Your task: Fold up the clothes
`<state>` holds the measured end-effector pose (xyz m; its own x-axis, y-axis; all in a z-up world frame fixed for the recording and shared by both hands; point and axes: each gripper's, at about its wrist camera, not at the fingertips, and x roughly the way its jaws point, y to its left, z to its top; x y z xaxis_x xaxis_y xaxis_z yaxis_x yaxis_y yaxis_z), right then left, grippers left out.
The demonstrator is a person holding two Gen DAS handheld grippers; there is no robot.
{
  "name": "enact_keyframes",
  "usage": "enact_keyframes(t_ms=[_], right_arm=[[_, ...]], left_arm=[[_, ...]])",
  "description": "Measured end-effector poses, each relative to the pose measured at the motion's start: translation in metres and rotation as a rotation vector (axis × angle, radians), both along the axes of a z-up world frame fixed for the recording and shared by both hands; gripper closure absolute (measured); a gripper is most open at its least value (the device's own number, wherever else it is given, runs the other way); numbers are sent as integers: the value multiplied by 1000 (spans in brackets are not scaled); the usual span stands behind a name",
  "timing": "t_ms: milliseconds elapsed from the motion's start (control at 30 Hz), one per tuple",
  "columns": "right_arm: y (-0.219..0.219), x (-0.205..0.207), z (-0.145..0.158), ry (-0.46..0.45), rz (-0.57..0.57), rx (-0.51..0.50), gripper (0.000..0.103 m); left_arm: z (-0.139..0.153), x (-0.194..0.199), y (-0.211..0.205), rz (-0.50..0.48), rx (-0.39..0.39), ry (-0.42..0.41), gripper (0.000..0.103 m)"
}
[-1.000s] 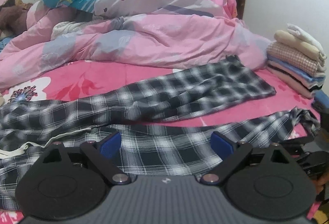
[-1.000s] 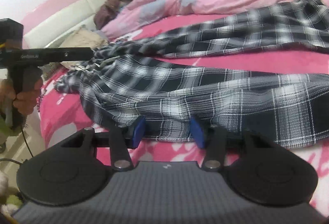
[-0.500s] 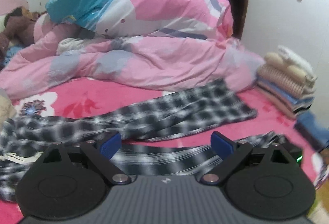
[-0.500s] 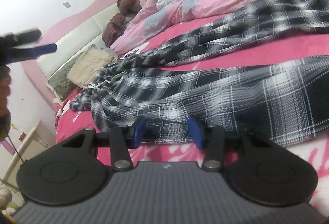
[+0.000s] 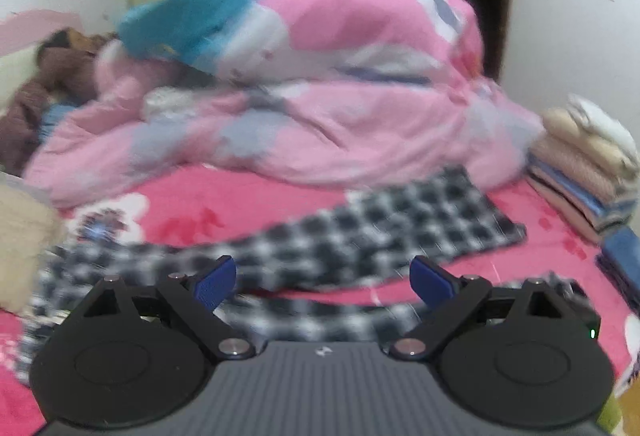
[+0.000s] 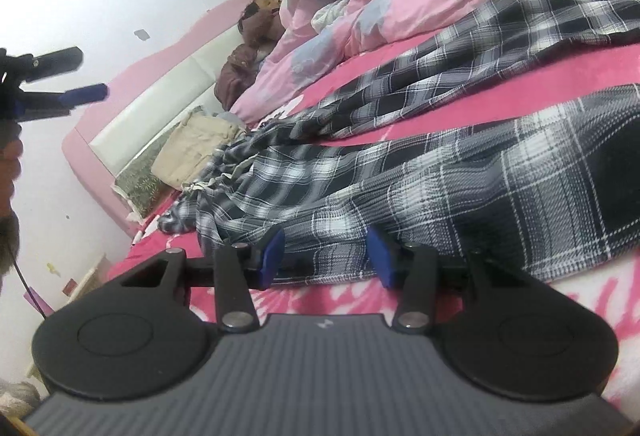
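1. The left tongs (image 5: 322,278) stand wide apart with nothing between the blue pads; they hang in the air above the bed (image 5: 248,196), clear of the cloth.
2. The right tongs (image 6: 325,251) are about half spread, low over the near edge of the plaid trousers (image 6: 460,172). The hem edge lies just ahead of and between the pads, but neither pad presses on it, so I read nothing as held.
3. The trousers lie spread across the pink bed sheet directly in front of both tongs, the two legs parted with a strip of sheet between them. The bunched waistband with its drawstring (image 6: 208,184) is off to the left of the right tongs, toward the headboard.
4. Beyond the trousers, farther from the tongs, a pink duvet (image 5: 320,124) is heaped up; to the far right of the left tongs sits a stack of folded clothes (image 5: 588,172).
5. Handling, as I judge it: thin woven cotton, light and limp, not slippery or fragile. It will sag and drag behind a single grip, and wrinkles already run along both legs.
6. Best holds would be doubled edges: the waistband at one end and a leg hem at the other, pinching through both layers so the leg lifts as one piece to lay over its twin.
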<state>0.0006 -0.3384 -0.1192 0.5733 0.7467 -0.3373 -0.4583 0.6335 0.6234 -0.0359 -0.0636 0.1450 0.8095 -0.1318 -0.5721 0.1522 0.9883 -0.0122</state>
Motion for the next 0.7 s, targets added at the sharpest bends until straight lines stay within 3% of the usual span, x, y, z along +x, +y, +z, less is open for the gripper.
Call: enact_keyframes(t_ms=[167, 267, 367, 433, 567, 700], right_arm=[[-2, 0, -2, -4, 7, 22, 58], [-7, -1, -6, -3, 13, 62, 58], [-11, 1, -9, 10, 19, 99, 58], [-11, 1, -9, 9, 21, 101, 58], [-9, -1, -6, 11, 19, 77, 58], [7, -5, 8, 24, 57, -79, 54]], left_arm=[[46, -13, 27, 49, -1, -60, 4], [47, -15, 36, 27, -32, -49, 3], [20, -4, 40, -8, -74, 1, 2], [-13, 15, 36, -39, -86, 66, 2], [-79, 60, 13, -139, -70, 105, 3], [-117, 125, -18, -288, -47, 164, 6]])
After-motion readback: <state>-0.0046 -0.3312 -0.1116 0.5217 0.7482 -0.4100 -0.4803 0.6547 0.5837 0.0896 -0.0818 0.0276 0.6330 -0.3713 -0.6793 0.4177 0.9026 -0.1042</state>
